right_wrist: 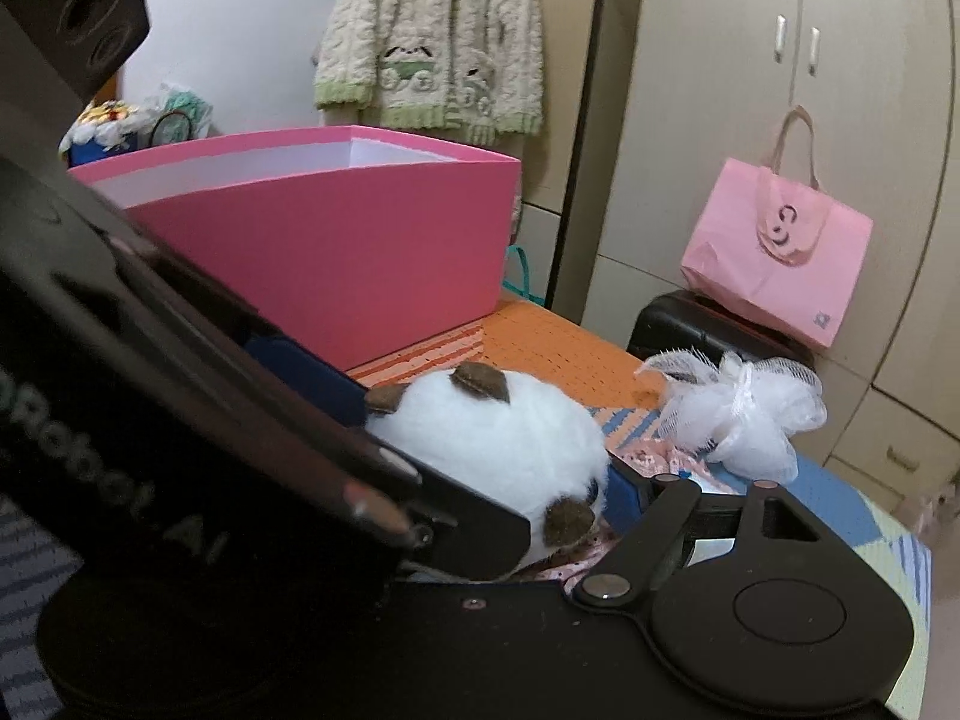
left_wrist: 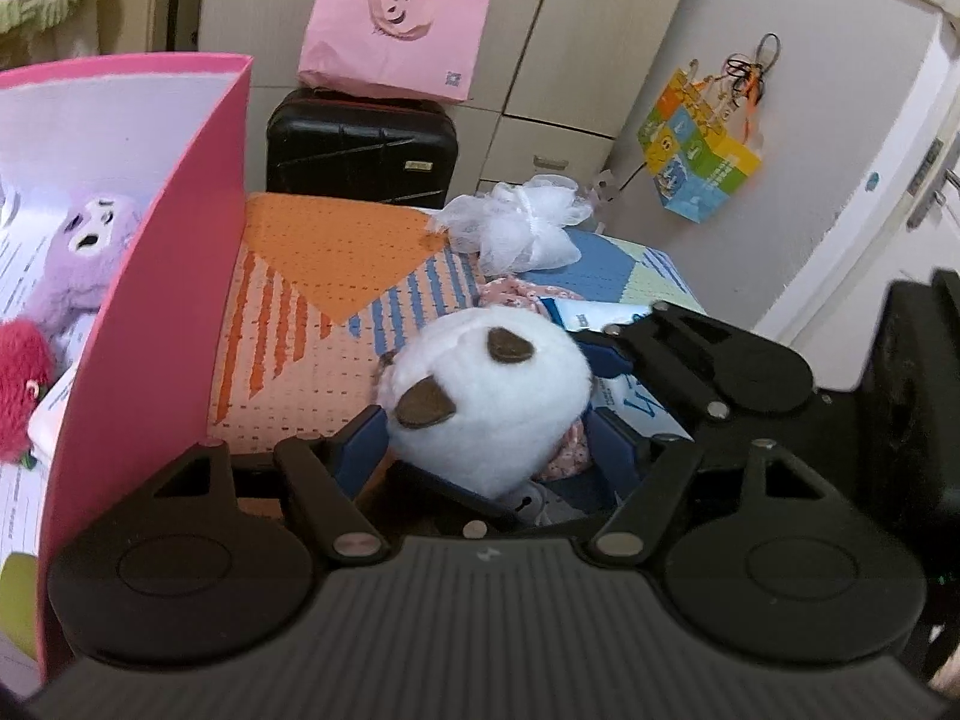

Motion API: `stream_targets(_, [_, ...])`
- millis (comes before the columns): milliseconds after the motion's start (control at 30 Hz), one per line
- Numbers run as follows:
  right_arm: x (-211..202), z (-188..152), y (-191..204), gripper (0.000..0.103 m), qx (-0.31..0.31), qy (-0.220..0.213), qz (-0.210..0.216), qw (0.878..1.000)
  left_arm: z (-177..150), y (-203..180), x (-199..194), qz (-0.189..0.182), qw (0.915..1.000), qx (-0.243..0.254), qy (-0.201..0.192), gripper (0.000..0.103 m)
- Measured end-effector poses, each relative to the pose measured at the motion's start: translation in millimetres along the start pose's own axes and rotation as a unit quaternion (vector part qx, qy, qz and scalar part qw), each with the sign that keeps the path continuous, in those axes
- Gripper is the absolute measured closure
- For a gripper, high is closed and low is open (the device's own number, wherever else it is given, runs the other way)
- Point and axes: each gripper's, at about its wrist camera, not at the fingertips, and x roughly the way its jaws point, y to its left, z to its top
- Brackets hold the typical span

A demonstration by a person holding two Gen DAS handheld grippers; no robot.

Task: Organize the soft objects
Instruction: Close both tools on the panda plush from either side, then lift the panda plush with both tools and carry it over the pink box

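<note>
White round plush toy with brown felt ears lies on the orange-and-blue patterned mat, just beside the tall pink cardboard box. Left gripper: blue pads on both flanks of the plush, clamped on it. Right gripper: one finger against the plush, other hidden; grip undetermined. White mesh bundle lies apart.

White plush toy w/ brown patches – pink box, orange-striped mat.

2 close wrist views, angled downward, share the white plush.
</note>
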Motion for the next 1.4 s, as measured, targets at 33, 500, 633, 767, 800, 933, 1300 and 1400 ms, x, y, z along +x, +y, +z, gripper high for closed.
stream_targets(33, [-1, -1, 3, 0.021, -0.006, 0.000, -0.006, 1.000, -1, 1, 1, 0.003, 1.0000, -0.002, 0.000, 0.036])
stream_targets(500, [-21, 0, 18, 0.025, 0.028, 0.009, -0.030, 0.999, -14, -7, -22, -0.014, 0.9994, 0.032, -0.004, 0.042])
stream_targets(633, [-34, 3, 26, 0.024, 0.040, 0.004, -0.039, 0.998, -15, -9, -34, -0.027, 0.9990, 0.036, -0.007, 0.042])
stream_targets(767, [-43, 5, 32, 0.022, 0.052, -0.001, -0.043, 0.998, -16, -12, -44, -0.034, 0.9985, 0.041, -0.011, 0.042])
stream_targets(800, [-44, 5, 33, 0.022, 0.055, -0.003, -0.040, 0.998, -17, -13, -46, -0.034, 0.9984, 0.044, -0.012, 0.042])
stream_targets(933, [-52, 1, 49, 0.016, 0.040, -0.012, -0.059, 0.997, -22, -15, -51, -0.043, 0.9981, 0.044, -0.004, 0.042])
stream_targets(1300, [-63, -11, 51, 0.026, 0.092, 0.016, -0.035, 0.995, -35, -17, -58, -0.047, 0.9974, 0.039, 0.039, 0.042])
stream_targets(1400, [-70, -12, 58, 0.027, 0.092, 0.017, -0.038, 0.995, -38, -20, -63, -0.048, 0.9966, 0.047, 0.048, 0.043])
